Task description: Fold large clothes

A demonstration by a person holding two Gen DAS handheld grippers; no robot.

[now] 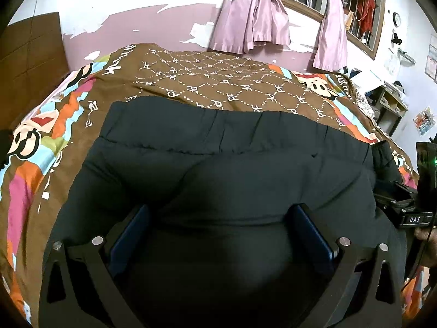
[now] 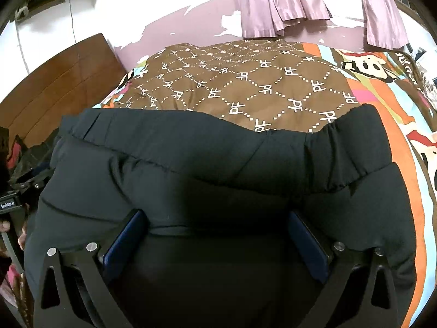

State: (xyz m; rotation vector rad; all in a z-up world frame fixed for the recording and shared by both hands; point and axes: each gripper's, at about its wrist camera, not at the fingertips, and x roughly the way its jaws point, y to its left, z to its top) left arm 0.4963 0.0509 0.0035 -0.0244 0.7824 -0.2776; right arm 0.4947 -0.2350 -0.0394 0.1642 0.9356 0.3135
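Black, padded and bulky: large jacket [image 1: 224, 169] spread across the bed [image 1: 245, 87], quilted hem band toward the far edge, brown patterned bedcover showing beyond it. Fills most of both wrist views; near part lost under the cameras.

Risks from here, as judgement only:
- Slippery, puffy shell; a shallow pinch likely to catch just the top layer, leaving the lower one behind and the fold crooked.
- Trapped air in the padding; folded half apt to spring back open unless pressed flat.
- Uneven lift between the two sides; hem line skewed, bulk bunched toward one side.
- Bedcover loose beneath; a low, deep bite could drag it up with the garment.

Left hand-held gripper [image 1: 221, 229]: jaws spread wide, blue pads well apart, a soft ridge of black fabric lying between them. Nothing clamped. Pad tips seem to rest on or just above the cloth; contact hard to judge in the dark fisheye view.

Right hand-held gripper [image 2: 218, 232]: same posture, released and wide, a fold of the jacket bulging between the pads, no grasp made. Each unit visible at the edge of the other's view, so both side by side over the near half of the garment.

Pink curtains [image 1: 254, 19] and wooden headboard [image 2: 60, 82] well clear of the work.
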